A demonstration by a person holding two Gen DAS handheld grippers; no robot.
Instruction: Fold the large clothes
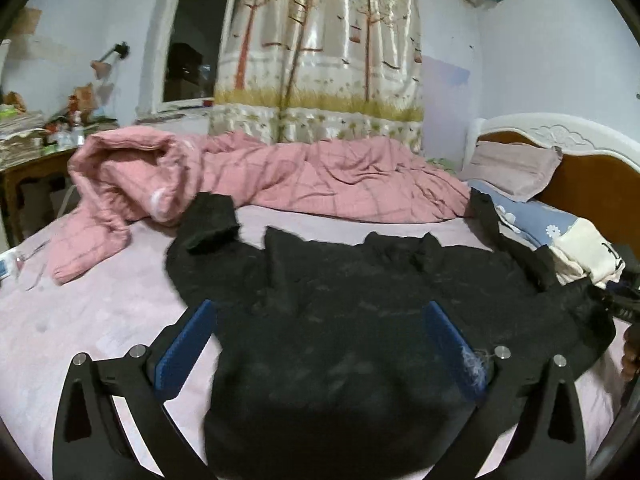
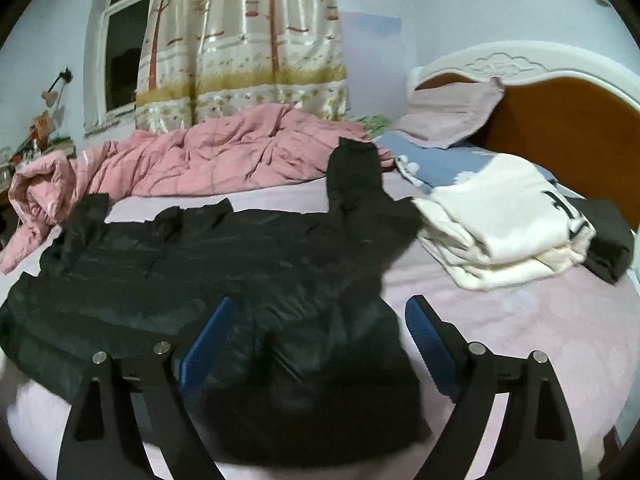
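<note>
Risk first: both sleeves of black puffy padded jacket [image 1: 340, 320] splayed up and outward, left one doubled over near cuff; folding from here likely traps bunched sleeve inside and gives lumpy, lopsided stack. Slick shell fabric may slide or spring back open once let go. Loose white fluff stuck on a blue pad in left wrist view could reduce grip on next pinch.

Left gripper [image 1: 322, 330]: spread fully wide, blue ribbed pads either side of jacket's lower body, nothing pinched, pads clear of fabric as far as visible. Right gripper [image 2: 318, 332]: also wide apart, near hem on right side of jacket, not clamping anything; fabric lying under and between the pads only.

Jacket spread flat, front down or up cannot tell, on pale pink bedsheet [image 2: 520, 340], hem toward cameras, collar away.

Just right of jacket: folded cream-white garment [image 2: 500, 220] on the sheet, close to right sleeve. Further back: crumpled pink checked quilt [image 1: 320, 176], blue floral pillow [image 2: 440, 164], wooden headboard with white carved trim [image 2: 560, 120], tree-print curtain [image 1: 328, 60].
</note>
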